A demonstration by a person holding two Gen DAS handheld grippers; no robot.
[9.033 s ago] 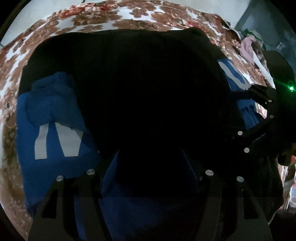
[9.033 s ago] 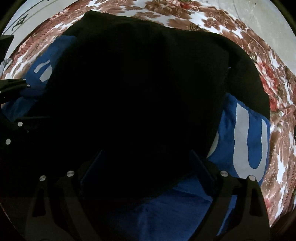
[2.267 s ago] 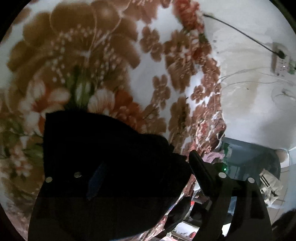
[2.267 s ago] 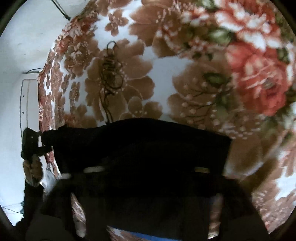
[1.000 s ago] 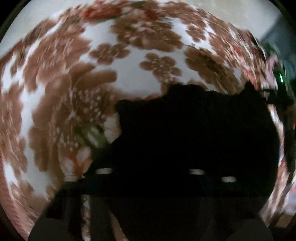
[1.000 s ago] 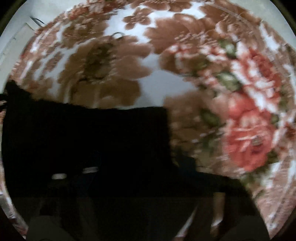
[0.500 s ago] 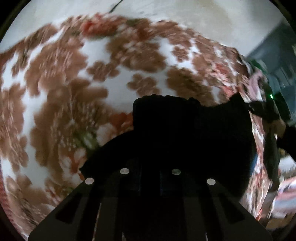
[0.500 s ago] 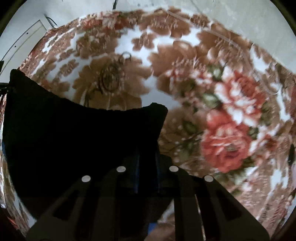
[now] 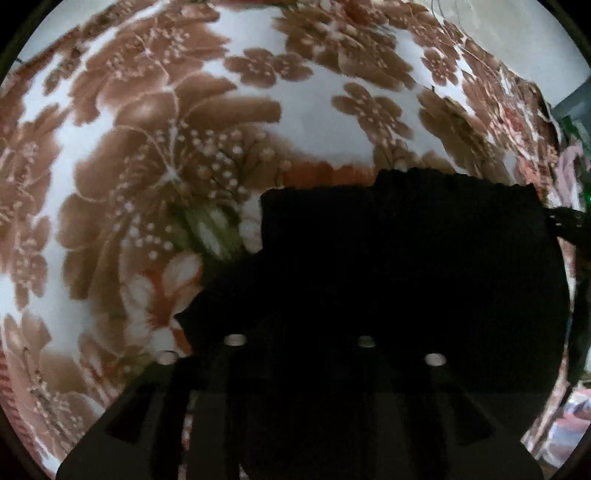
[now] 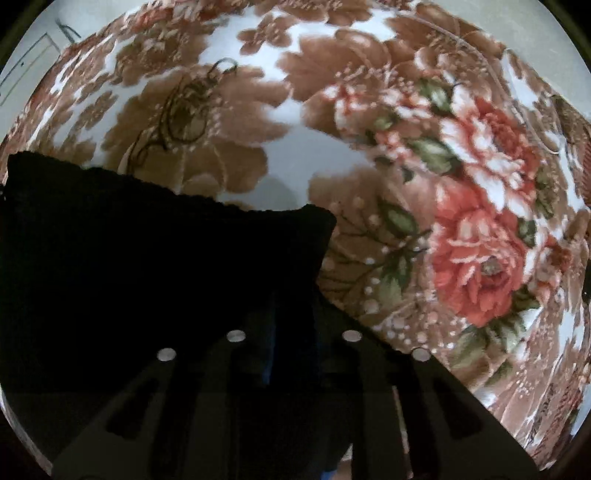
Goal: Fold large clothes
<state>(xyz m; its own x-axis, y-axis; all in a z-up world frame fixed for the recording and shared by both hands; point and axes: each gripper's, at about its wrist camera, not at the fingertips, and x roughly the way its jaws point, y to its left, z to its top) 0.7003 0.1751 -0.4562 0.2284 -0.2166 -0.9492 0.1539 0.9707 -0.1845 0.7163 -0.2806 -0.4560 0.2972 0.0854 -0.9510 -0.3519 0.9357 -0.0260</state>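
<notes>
A large black garment (image 9: pixel 424 266) hangs stretched between both grippers above a floral blanket (image 9: pixel 166 129). My left gripper (image 9: pixel 299 332) is shut on the garment's left end. My right gripper (image 10: pixel 291 328) is shut on its right end (image 10: pixel 147 277). The top hem runs straight from one gripper to the other. The other gripper (image 9: pixel 569 221) shows at the right edge of the left wrist view. The garment's lower part and its blue panels are hidden.
The brown, white and red floral blanket (image 10: pixel 461 221) covers the whole surface below. A thin dark cord (image 10: pixel 184 107) lies on it beyond the garment. A pale wall (image 9: pixel 517 29) and some clutter (image 9: pixel 569 158) stand at the far right.
Both grippers have steadied after a fast sweep, still gripping the black garment. The hem now hangs a little lower and flatter over the blanket, and the blur has gone.
</notes>
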